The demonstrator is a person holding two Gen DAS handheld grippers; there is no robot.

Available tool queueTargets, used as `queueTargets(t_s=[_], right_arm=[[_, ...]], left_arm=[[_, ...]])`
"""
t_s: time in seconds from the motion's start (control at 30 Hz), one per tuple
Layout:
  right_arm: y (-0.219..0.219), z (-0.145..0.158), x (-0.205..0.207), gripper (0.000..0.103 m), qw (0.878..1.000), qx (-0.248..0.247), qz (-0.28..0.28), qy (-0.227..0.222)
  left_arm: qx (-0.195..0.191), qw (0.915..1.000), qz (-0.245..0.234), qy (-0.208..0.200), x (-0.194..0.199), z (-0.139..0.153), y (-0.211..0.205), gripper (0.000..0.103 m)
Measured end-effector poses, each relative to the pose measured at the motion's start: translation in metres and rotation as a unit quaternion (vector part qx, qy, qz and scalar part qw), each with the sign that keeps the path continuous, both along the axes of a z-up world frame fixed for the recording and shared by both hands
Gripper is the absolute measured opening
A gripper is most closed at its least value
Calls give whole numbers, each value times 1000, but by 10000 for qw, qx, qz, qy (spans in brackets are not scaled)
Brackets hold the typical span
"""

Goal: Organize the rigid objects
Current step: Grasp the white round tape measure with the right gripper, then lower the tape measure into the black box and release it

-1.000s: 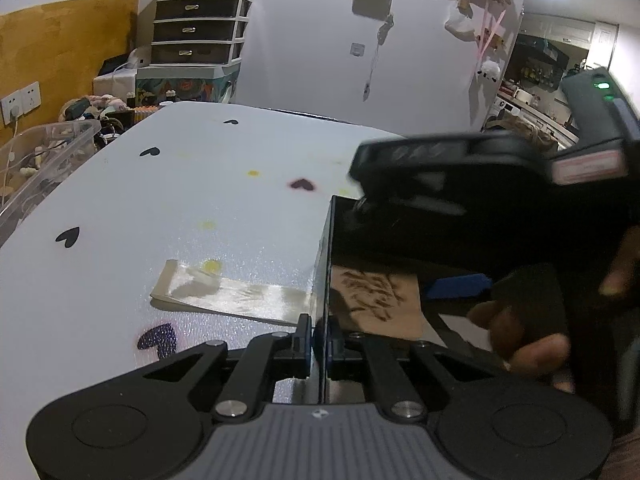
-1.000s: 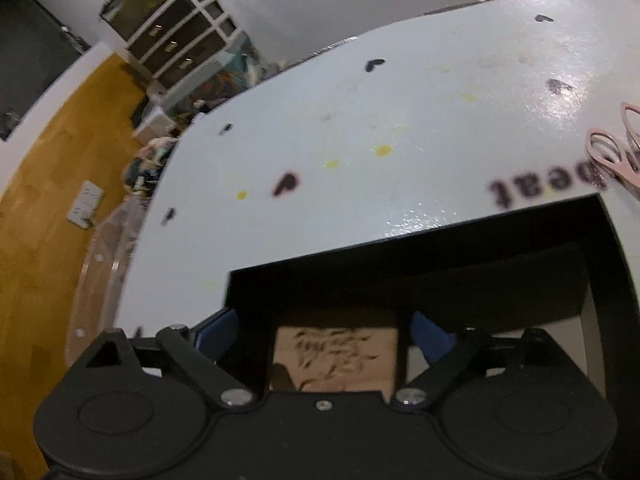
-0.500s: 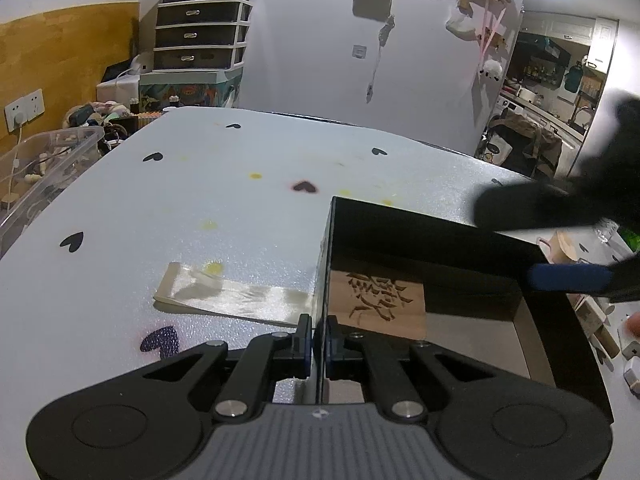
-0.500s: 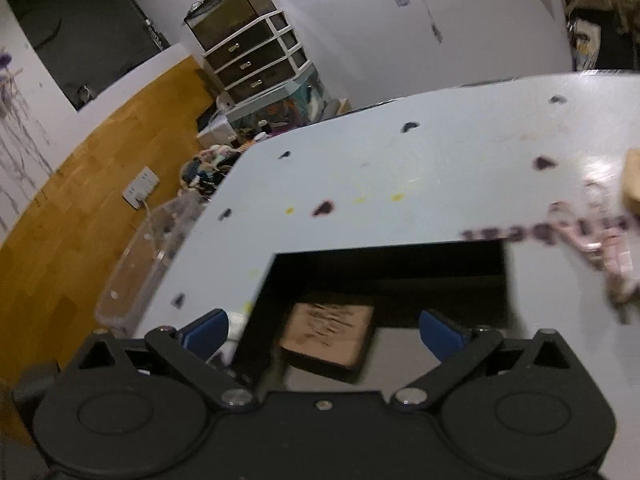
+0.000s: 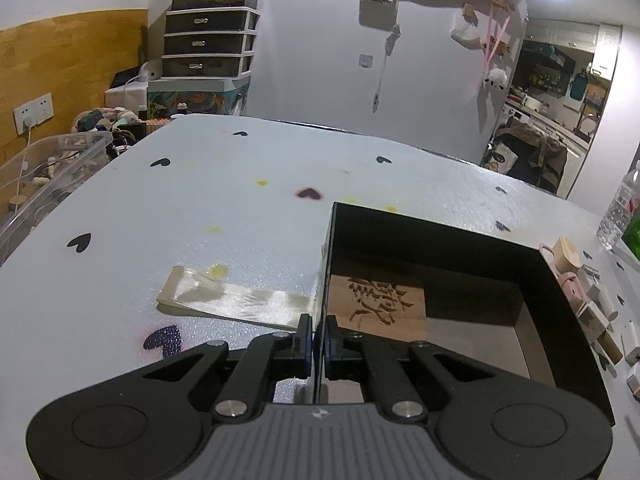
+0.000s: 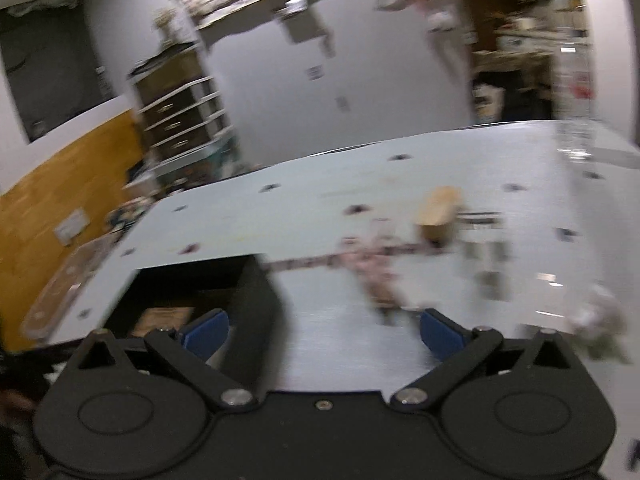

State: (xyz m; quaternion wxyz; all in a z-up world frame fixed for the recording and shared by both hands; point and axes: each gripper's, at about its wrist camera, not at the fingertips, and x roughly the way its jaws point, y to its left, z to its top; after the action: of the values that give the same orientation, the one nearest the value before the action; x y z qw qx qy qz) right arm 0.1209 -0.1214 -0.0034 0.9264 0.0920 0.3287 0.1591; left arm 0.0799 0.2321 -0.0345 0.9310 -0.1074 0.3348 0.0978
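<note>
A black open box (image 5: 568,280) sits on the white table, with a carved wooden block (image 5: 376,300) lying inside it. My left gripper (image 5: 316,340) is shut on the box's left wall. In the right wrist view, which is blurred, my right gripper (image 6: 324,330) is open and empty, above the table just right of the box (image 6: 256,308). The wooden block (image 6: 160,316) shows inside. A round wooden piece (image 6: 438,212), pink scissors (image 6: 372,268) and small blocks (image 6: 488,256) lie on the table ahead of it.
A clear plastic strip (image 5: 232,300) lies left of the box. Small wooden and white pieces (image 5: 596,308) and a water bottle (image 5: 620,208) are at the right. A clear bin (image 5: 44,176) stands beyond the table's left edge.
My right gripper has left the box, where it hung over the wooden block, and swung right toward the loose pieces. The left gripper has kept its hold on the box wall.
</note>
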Motion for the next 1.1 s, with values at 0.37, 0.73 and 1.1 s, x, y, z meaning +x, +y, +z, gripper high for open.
queueTargets(t_s=[0.37, 0.73, 1.1], right_arm=[[-76, -47, -3, 95, 9928, -361, -1098, 327], [-75, -72, 6, 62, 9913, -980, -867, 174], [-57, -47, -6, 57, 9975, -632, -305, -51]], left_arm=[[-54, 9997, 191, -122, -5, 1, -3, 4], [45, 9998, 166, -88, -5, 4, -7, 4], [36, 9998, 176, -113, -5, 5, -8, 4]])
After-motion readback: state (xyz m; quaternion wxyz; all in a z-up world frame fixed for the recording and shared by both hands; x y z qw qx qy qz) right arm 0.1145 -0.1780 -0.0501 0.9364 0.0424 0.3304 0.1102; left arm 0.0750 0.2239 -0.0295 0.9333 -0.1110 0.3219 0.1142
